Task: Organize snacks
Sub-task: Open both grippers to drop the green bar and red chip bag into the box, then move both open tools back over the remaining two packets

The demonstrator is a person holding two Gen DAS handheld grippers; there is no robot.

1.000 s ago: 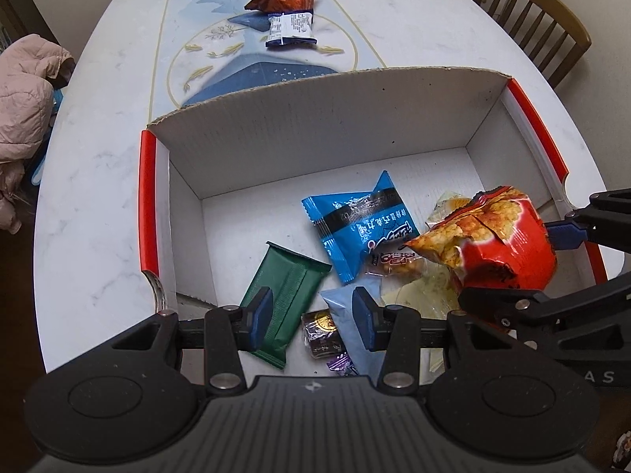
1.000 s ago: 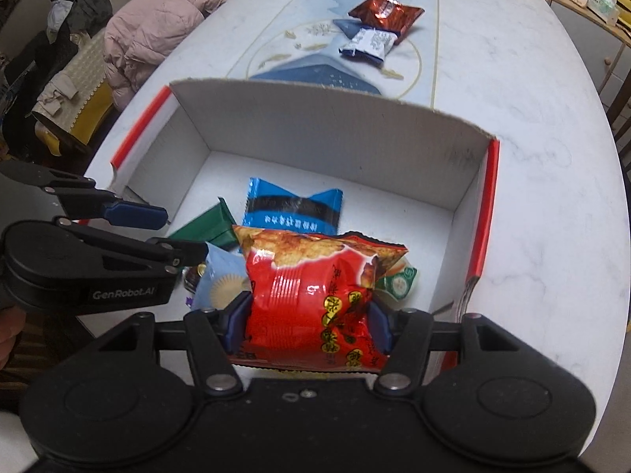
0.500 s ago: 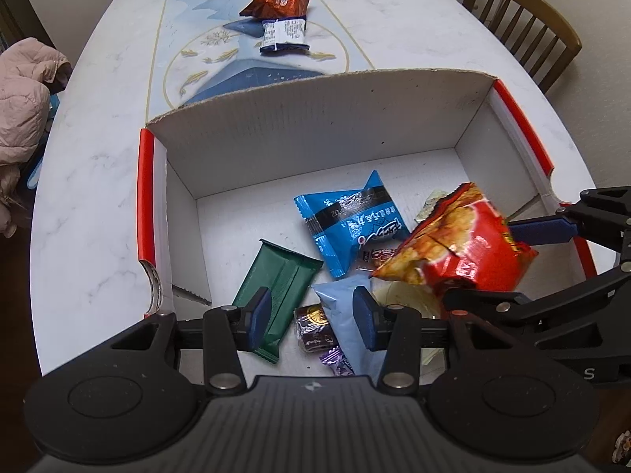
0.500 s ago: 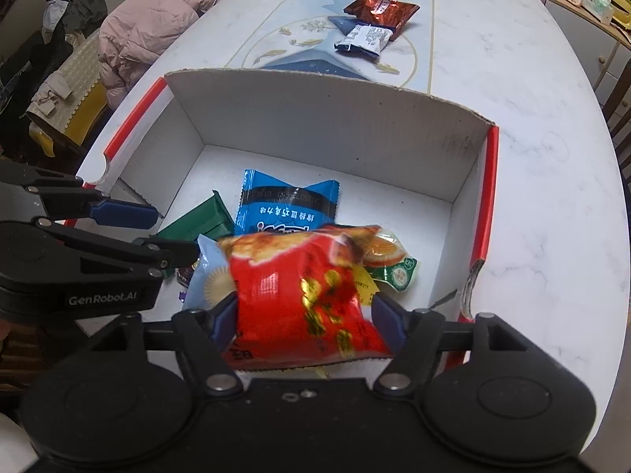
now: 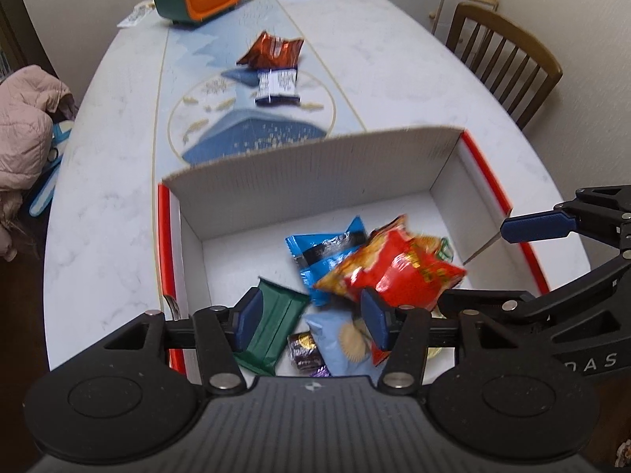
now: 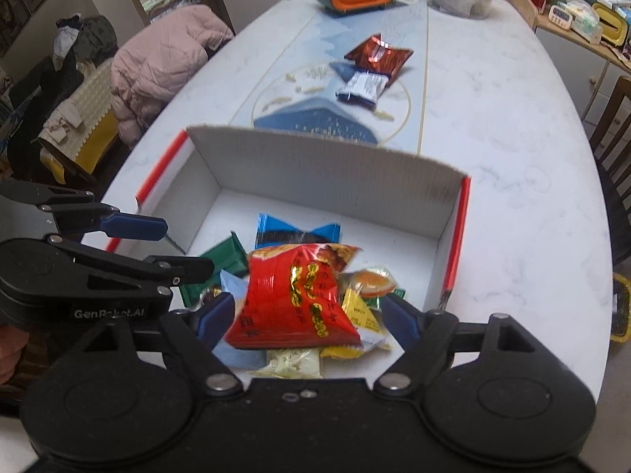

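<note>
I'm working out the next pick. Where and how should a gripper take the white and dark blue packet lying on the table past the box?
Grip the white and dark blue packet across its short width at mid-body, coming straight down from above. It lies flat on the table, so its sealed ends offer little to pinch. Its far end appears to touch the brown packet, so stay toward the nearer half, probably with the right gripper, already open.

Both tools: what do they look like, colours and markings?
The left tool and the right tool match: matte black linkage frames with silver rivets, two round housings and a ribbed centre plate. Their fingers carry dark blue pads. White "GenRobot.AI" lettering marks the left tool's side. No cables or sleeves show.
</note>
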